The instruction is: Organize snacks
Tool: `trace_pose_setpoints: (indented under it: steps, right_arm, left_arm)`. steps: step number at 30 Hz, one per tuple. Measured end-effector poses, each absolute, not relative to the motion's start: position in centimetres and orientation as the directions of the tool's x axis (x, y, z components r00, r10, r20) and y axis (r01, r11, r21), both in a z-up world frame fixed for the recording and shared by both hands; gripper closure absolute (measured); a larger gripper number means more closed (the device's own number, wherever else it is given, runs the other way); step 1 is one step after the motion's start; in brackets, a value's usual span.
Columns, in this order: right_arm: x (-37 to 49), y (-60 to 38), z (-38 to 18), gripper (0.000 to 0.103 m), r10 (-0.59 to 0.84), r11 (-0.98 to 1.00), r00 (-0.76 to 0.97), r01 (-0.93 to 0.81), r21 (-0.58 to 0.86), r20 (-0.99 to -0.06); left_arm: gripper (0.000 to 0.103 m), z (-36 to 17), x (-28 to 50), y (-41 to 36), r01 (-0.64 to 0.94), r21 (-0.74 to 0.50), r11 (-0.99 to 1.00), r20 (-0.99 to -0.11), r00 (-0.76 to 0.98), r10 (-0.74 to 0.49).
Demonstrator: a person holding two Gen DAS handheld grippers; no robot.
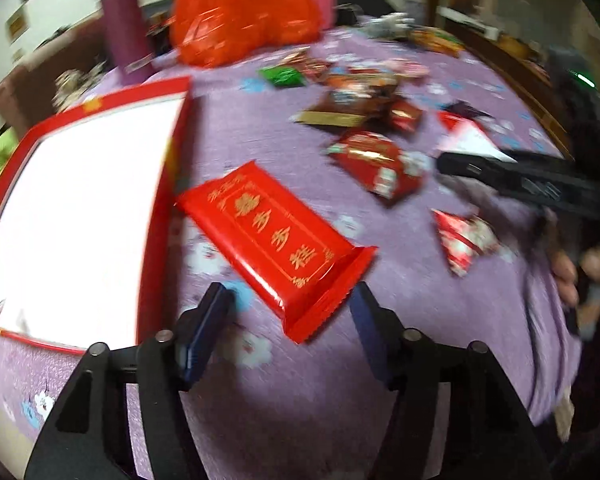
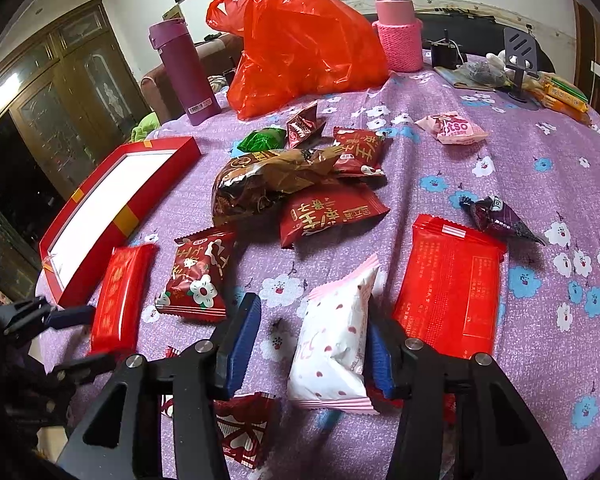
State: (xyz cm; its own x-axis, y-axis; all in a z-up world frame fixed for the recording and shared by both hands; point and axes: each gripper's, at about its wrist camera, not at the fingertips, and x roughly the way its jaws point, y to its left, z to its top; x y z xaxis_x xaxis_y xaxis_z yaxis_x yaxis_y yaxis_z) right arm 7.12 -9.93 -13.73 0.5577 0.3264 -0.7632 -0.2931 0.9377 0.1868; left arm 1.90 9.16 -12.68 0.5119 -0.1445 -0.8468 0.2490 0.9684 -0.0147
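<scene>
The left hand-held gripper (image 1: 292, 308) stands partly open around the near end of a long red packet with gold characters (image 1: 274, 242); its pads do not press on it. The packet lies flat on the purple flowered tabletop (image 1: 400, 320), just beside the red box with a white inside (image 1: 80, 208). The right hand-held gripper (image 2: 310, 344) is partly open too, straddling a white and pink dotted packet (image 2: 334, 340) that touches its right pad; whether it grips cannot be told. More snacks lie scattered beyond, before an orange plastic bag (image 2: 300, 44).
</scene>
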Motion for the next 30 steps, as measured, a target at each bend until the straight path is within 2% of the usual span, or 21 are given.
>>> trace_pose_setpoints:
  steps: [2, 4, 9, 11, 17, 23, 30]
  right_arm:
    - [7.1, -9.9, -13.7, 0.052, 0.327, 0.938, 0.558, -0.293, 0.187, -0.763]
    - [7.1, -9.9, -13.7, 0.052, 0.327, 0.937, 0.557, -0.293, 0.188, -0.764]
    - [7.0, -9.7, -13.8, 0.049, 0.326, 0.937, 0.556, -0.295, 0.185, -0.764]
    - [7.0, -9.7, -13.7, 0.049, 0.327, 0.937, 0.555, -0.295, 0.187, -0.765]
    - [7.0, -9.8, -13.7, 0.047, 0.333, 0.935, 0.548, -0.294, 0.196, -0.767]
    - [6.9, -9.9, -13.6, 0.045, 0.341, 0.933, 0.541, -0.294, 0.207, -0.768]
    - [6.9, -10.1, -13.6, 0.045, 0.348, 0.931, 0.537, -0.294, 0.217, -0.769]
  left_arm:
    - [0.039, -12.6, 2.4, 9.2, 0.231, -0.027, 0.973, -0.852, 0.504, -0.143]
    - [0.03, -12.6, 2.8, 9.1, 0.207, -0.061, 0.977, -0.865, 0.478, -0.155]
    - [0.028, -12.4, 4.0, 9.7, 0.096, -0.167, 0.981, -0.884, 0.426, -0.193]
    - [0.023, -12.4, 4.6, 9.6, 0.062, -0.179, 0.982, -0.894, 0.406, -0.188]
    - [0.018, -12.6, 6.3, 8.3, -0.036, -0.137, 0.99, -0.927, 0.355, -0.116]
    - [0.01, -12.9, 8.0, 8.3, -0.118, -0.14, 0.983, -0.937, 0.338, -0.093]
    - [0.008, -13.2, 7.4, 8.3, -0.022, -0.11, 0.994, -0.925, 0.368, -0.094]
